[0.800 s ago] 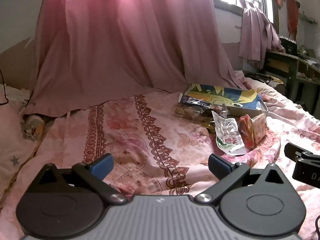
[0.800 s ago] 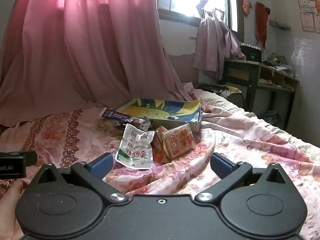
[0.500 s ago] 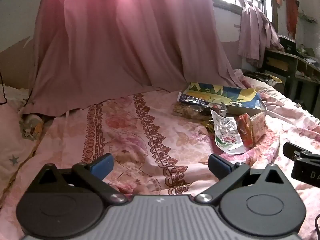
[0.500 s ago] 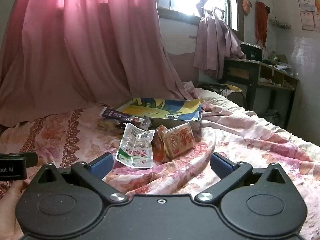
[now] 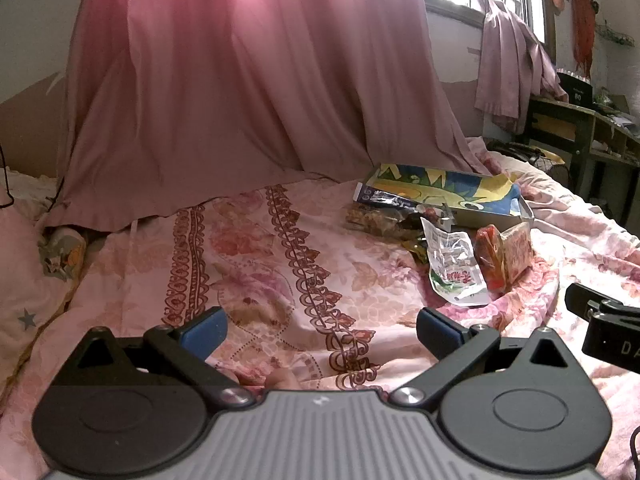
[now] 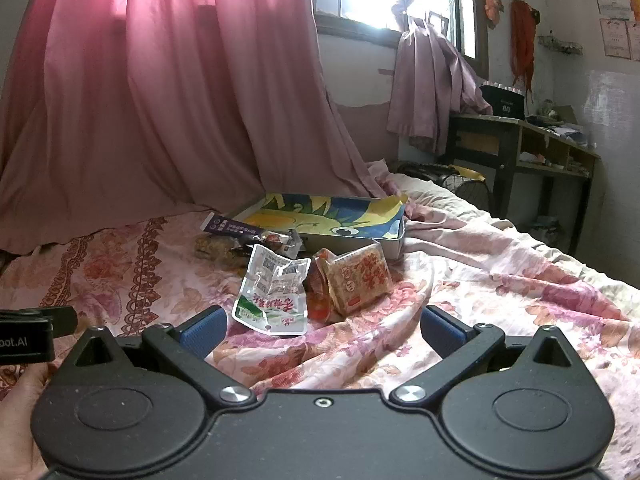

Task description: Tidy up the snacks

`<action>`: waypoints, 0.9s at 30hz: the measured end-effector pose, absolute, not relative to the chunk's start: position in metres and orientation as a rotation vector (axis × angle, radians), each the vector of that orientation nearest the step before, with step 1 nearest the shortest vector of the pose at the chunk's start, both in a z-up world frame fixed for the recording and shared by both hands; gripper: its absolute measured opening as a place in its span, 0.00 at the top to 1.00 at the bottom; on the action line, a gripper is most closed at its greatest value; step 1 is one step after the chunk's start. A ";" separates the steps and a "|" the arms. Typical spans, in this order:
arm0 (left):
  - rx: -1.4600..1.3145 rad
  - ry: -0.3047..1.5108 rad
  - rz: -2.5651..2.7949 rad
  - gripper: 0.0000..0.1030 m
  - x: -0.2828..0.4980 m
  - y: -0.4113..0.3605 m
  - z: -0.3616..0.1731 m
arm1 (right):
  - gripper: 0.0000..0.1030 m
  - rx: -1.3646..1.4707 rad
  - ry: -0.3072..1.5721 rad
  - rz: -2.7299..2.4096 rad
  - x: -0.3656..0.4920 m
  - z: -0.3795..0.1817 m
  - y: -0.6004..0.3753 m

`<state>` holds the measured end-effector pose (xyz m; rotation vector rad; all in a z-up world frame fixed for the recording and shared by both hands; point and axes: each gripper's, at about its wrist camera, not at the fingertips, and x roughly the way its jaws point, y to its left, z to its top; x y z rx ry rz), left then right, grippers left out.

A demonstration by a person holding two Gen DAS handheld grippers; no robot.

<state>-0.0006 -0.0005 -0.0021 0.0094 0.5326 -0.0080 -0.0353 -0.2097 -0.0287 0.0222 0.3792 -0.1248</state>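
From the left wrist, the left gripper [image 5: 320, 330] hovers over the floral bedspread [image 5: 260, 272], its blue fingers [image 5: 202, 332] spread wide and holding nothing. The snacks lie ahead to the right: a white-green packet [image 5: 454, 268] beside an orange packet [image 5: 506, 256], before a colourful tray [image 5: 448, 196].

From the right wrist, the right gripper [image 6: 322, 330] also has its fingers [image 6: 440, 330] released and empty, just short of the white-green packet [image 6: 274, 294] and orange packet [image 6: 356, 280]; a purple wrapper [image 6: 240, 230] leans at the tray [image 6: 394, 242].
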 end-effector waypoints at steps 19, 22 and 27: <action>0.011 0.537 -0.013 0.00 -0.002 -0.005 -0.005 | 0.00 0.026 0.383 -0.124 -0.034 -0.029 -0.212; 0.010 0.537 -0.013 0.00 -0.002 -0.005 -0.006 | 0.00 0.029 0.384 -0.125 -0.034 -0.030 -0.212; 0.010 0.539 -0.015 0.00 -0.002 -0.005 -0.006 | 0.00 0.028 0.385 -0.124 -0.034 -0.030 -0.212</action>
